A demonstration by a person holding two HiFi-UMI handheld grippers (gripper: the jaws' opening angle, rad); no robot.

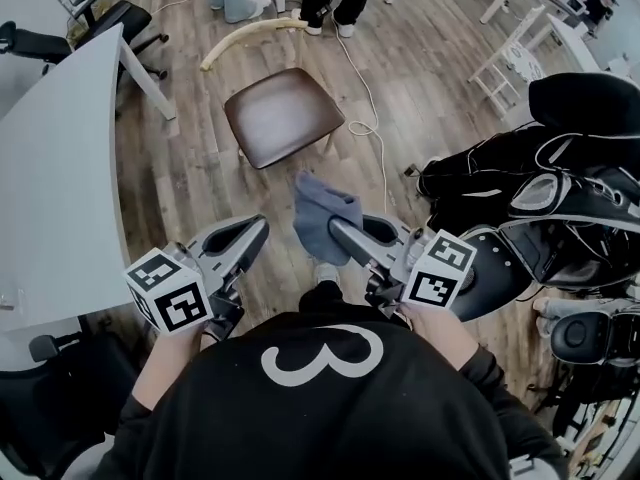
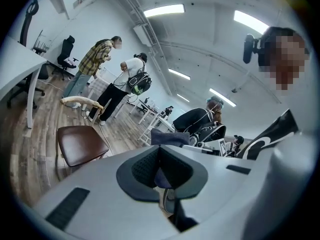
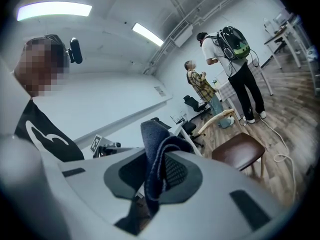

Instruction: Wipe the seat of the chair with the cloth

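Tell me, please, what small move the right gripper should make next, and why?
Probably carry the right gripper forward and down toward the chair seat. Its jaws are shut on the cloth, which hangs in the air short of the seat, so no wiping can begin yet.

The only figure that can be read is a large white 3 (image 1: 322, 356) on the person's black shirt (image 1: 300, 423), whole in the head view. Both gripper views catch only curved pieces of it. The marker cube (image 1: 168, 290) on the left gripper (image 1: 256, 228) and the one on the right gripper (image 1: 336, 230) bear black-and-white square patterns, with no letters or numbers.
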